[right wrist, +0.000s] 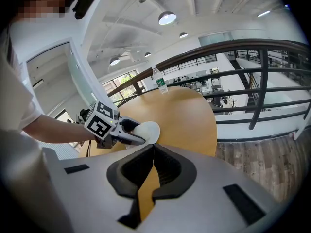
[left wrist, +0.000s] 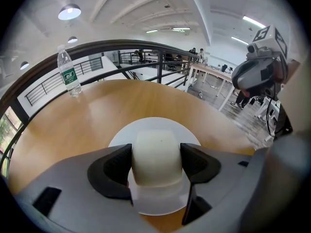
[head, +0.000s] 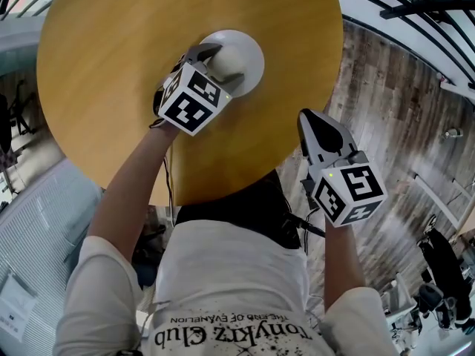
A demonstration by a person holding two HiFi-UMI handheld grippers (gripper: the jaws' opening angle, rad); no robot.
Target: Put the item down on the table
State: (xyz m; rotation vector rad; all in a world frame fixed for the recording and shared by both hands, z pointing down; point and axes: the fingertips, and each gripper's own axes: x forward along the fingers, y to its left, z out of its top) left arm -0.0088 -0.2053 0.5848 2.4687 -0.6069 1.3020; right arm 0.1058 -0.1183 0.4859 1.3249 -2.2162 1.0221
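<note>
A cream-white rounded item (head: 228, 58) (left wrist: 158, 154) sits over a white plate (head: 251, 44) (left wrist: 146, 124) on the round wooden table (head: 111, 43). My left gripper (head: 219, 67) (left wrist: 156, 160) is shut on the item, one jaw pressing each side. I cannot tell whether the item rests on the plate or hangs just above it. My right gripper (head: 308, 119) (right wrist: 151, 147) is shut with nothing in it, held off the table's near right edge. The right gripper view also shows the left gripper (right wrist: 138, 138) at the plate (right wrist: 149, 129).
A water bottle (left wrist: 68, 72) (right wrist: 160, 83) stands at the table's far edge. A dark railing (left wrist: 160, 52) (right wrist: 257, 89) runs beyond the table. Wood-plank floor (head: 386, 102) lies to the right, below the right gripper.
</note>
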